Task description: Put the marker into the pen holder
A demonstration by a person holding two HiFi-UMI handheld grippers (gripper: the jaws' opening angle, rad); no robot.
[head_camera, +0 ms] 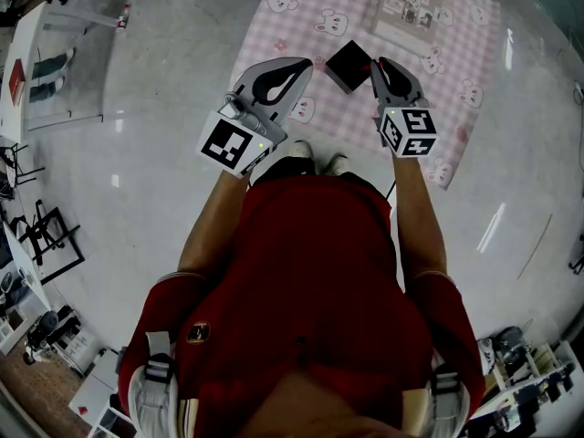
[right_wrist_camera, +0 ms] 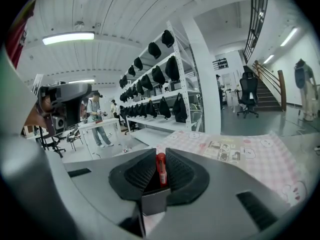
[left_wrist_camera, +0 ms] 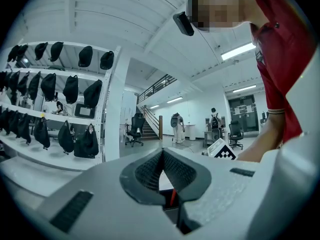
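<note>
Right tongs: partly closed, pinching a red marker upright between the pads. The marker's lower end sits right at the rim of the grey-black pen holder just under the jaws; can't tell if it is inside. Left tongs: pads pressed together at the tips, nothing gripped, pointing level at the right tongs. In the head view both tips flank the holder, the left just beside its left corner and the right at its right corner. The holder stands on a pink checked mat with bunny prints, on a glossy floor. A booklet lies on the mat's far end.
</note>
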